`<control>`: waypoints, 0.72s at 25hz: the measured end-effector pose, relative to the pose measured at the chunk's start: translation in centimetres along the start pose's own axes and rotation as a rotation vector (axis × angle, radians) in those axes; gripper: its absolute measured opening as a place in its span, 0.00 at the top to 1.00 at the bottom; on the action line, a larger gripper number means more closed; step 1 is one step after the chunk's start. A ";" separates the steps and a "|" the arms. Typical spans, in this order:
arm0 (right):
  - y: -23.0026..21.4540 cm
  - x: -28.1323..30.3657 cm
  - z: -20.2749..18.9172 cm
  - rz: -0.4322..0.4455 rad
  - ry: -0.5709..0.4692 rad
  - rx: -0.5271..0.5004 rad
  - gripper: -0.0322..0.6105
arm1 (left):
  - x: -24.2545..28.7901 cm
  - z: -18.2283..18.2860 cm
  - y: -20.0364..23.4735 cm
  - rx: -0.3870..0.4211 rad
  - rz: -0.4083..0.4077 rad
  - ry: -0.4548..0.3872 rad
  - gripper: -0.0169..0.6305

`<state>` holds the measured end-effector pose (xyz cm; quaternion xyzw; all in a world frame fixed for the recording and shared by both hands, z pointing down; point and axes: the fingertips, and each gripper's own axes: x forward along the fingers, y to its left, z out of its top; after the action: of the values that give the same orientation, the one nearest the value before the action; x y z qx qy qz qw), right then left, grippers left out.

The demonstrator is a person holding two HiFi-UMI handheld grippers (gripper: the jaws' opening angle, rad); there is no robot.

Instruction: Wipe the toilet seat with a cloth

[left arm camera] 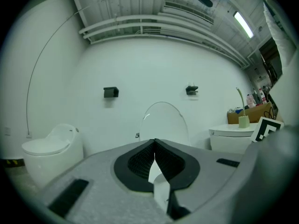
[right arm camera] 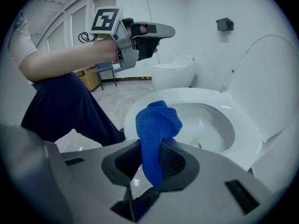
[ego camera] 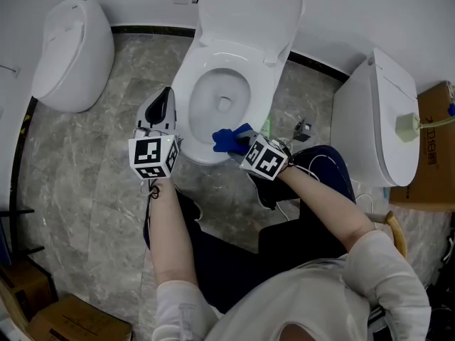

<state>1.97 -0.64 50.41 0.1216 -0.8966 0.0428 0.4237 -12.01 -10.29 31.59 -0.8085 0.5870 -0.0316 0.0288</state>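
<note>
Right gripper view: right claw [right arm camera: 152, 146] grips cloth [right arm camera: 156, 122] at seat's [right arm camera: 187, 94] front edge; left claw [left arm camera: 154, 143], clenched empty, just off seat's left edge, over floor [ego camera: 92, 162].

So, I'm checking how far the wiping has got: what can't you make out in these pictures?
- Whether the cloth touches the seat: in the head view the right claw and the cloth cover the spot, and in the right gripper view the bunched cloth hides it.
- The seat in the left gripper view: the shut left claw blocks it, and only the lid shows.
- Print on the box, head view: too small.
</note>
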 end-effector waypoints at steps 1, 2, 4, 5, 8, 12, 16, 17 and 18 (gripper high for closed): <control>-0.1 -0.1 -0.2 -0.001 0.001 0.014 0.81 | 0.0 0.1 -0.1 0.000 -0.003 -0.002 0.96; -0.1 -0.2 -0.3 -0.001 0.002 0.033 0.81 | 0.0 0.2 -0.3 0.000 -0.007 -0.004 0.96; -0.3 -0.3 -0.4 -0.003 -0.002 0.072 0.81 | 0.0 0.4 -0.5 0.004 -0.016 -0.008 0.96; -0.4 -0.3 -0.4 -0.004 -0.006 0.090 0.81 | 0.0 0.4 -0.6 0.006 -0.020 -0.010 0.96; -0.7 -0.4 -0.6 -0.004 -0.017 0.128 0.81 | 0.0 0.6 -0.9 0.008 -0.027 -0.014 0.96; -0.9 -0.6 -0.7 -0.008 -0.017 0.143 0.81 | 0.1 1.0 -1.6 0.006 -0.044 -0.024 0.96; -1.2 -0.6 -0.8 -0.016 -0.029 0.189 0.81 | 0.2 1.3 -1.9 0.015 -0.054 -0.032 0.96; -1.3 -0.6 -0.8 -0.014 -0.035 0.209 0.81 | 0.3 1.3 -2.0 0.018 -0.055 -0.031 0.96; -1.5 -0.6 -0.8 -0.012 -0.042 0.229 0.81 | 0.3 1.3 -2.0 0.020 -0.056 -0.029 0.96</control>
<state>3.32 -1.79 50.38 0.1754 -0.8937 0.1401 0.3885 -9.96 -9.92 30.46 -0.8246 0.5633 -0.0264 0.0449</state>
